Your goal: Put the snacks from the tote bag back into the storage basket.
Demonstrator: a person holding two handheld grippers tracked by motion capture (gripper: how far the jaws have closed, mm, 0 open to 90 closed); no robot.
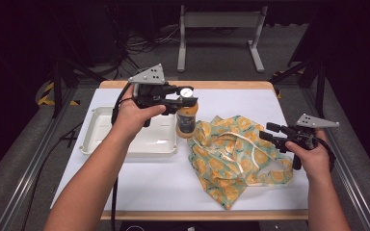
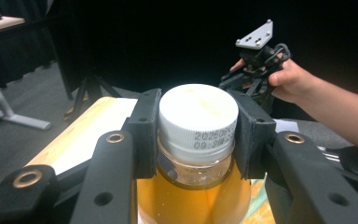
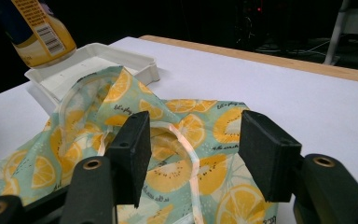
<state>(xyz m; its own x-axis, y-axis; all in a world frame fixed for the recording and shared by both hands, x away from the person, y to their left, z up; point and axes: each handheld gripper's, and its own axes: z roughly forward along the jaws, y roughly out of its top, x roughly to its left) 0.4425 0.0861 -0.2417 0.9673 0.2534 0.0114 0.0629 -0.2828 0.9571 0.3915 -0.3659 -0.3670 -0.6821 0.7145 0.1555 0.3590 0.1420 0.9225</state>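
Note:
A bottle of orange-yellow juice [image 1: 187, 117] with a white cap [image 2: 198, 119] hangs above the table between the tray and the bag. My left gripper [image 1: 183, 99] is shut on the bottle by its cap and neck. The bottle's lower part [image 3: 32, 29] shows at the top left of the right gripper view. A crumpled cloth bag with a lemon print [image 1: 233, 153] lies on the white table. My right gripper [image 1: 267, 131] stands open just above the bag's right side, its jaws apart over the fabric [image 3: 186, 149].
A white shallow tray [image 1: 94, 132] lies at the left of the table, under my left hand. The table's wooden far edge [image 1: 221, 84] runs behind it. A grey stand [image 1: 219, 21] and cables sit on the floor beyond. My right hand and gripper [image 2: 261, 70] show across from the left gripper.

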